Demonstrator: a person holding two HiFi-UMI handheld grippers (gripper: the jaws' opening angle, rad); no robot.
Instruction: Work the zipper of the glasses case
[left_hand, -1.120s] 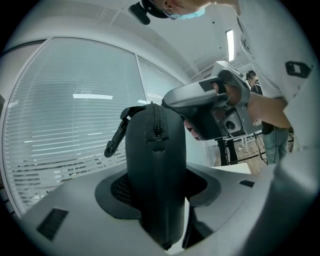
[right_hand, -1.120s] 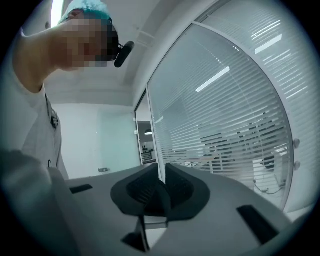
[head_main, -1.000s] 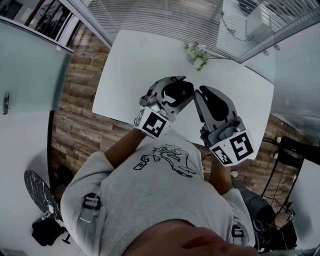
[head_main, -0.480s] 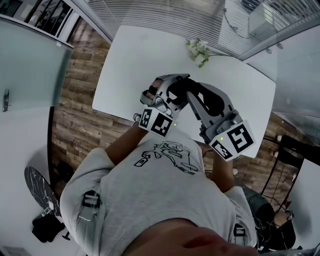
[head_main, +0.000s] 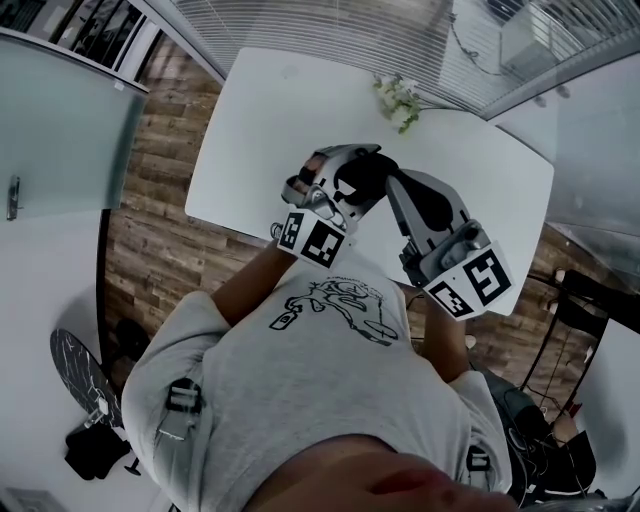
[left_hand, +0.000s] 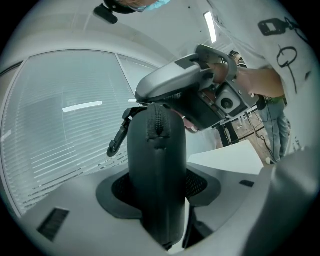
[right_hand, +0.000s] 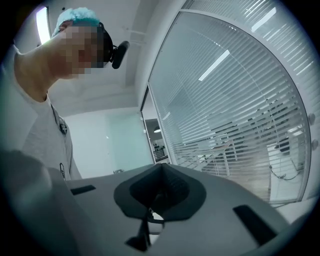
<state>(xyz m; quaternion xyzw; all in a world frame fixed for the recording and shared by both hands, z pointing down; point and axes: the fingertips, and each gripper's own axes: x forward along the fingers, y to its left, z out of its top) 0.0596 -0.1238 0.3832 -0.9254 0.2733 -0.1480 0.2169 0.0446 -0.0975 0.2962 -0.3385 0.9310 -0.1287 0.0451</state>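
A black glasses case (head_main: 362, 178) is held above the white table (head_main: 260, 130). My left gripper (head_main: 345, 180) is shut on it. In the left gripper view the case (left_hand: 157, 165) stands upright between the pads of my left gripper (left_hand: 157, 200), its zipper (left_hand: 159, 120) running over the top end and a small black clip (left_hand: 118, 141) hanging at its left. My right gripper (head_main: 393, 186) has its tips right beside the case's end. Its jaws have just been closing. In the right gripper view the pads of my right gripper (right_hand: 159, 189) meet with nothing clearly between them, and the case is out of sight.
A small green plant sprig (head_main: 400, 100) lies at the table's far edge. Slatted blinds behind glass (head_main: 330, 30) run along the far side. Wooden floor (head_main: 150, 200) lies left of the table. A dark stand (head_main: 590, 300) sits at the right.
The right gripper's tip swung in from a gap beside the case to lie against its end. Both grippers and the case shifted slightly up the picture.
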